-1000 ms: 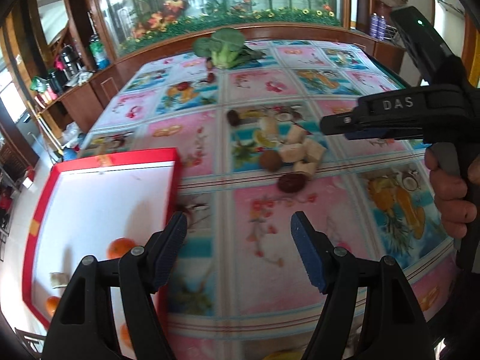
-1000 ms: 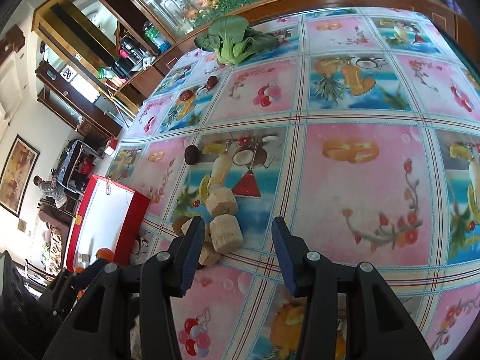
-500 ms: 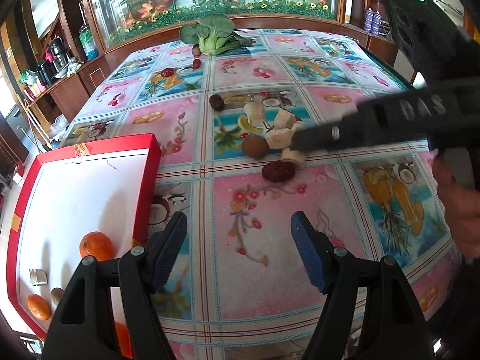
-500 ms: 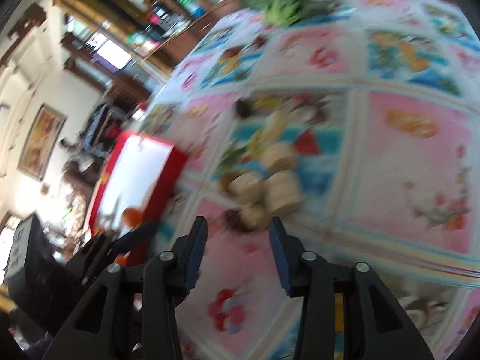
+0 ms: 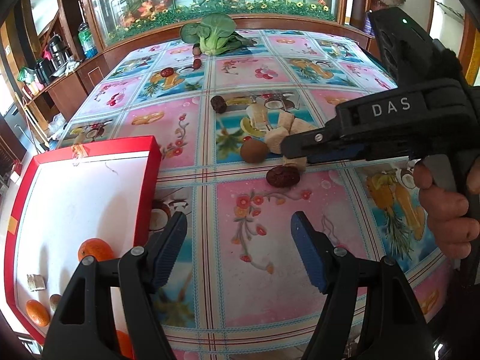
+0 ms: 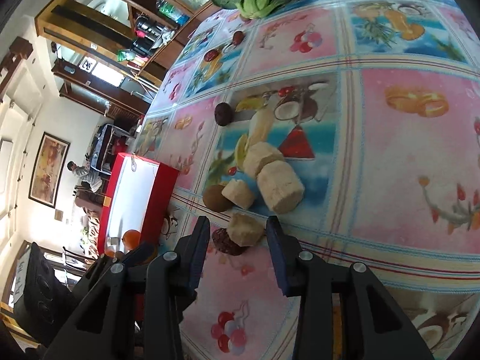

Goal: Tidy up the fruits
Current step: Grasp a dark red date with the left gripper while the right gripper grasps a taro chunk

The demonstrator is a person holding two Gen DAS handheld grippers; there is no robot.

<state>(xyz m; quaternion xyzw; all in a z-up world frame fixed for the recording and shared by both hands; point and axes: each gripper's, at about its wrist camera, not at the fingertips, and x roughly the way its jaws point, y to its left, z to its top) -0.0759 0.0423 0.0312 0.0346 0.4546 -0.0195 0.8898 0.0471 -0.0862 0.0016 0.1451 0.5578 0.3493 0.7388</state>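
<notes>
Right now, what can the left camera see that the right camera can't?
Only the left wrist view shows the person's hand holding the right hand-held gripper from the side, and a small cube in the red tray. Only the right wrist view shows a framed picture and a seated person in the room beyond. Both show the tray, an orange, the beige chunks, a wrinkled dark fruit and the leafy greens.
</notes>
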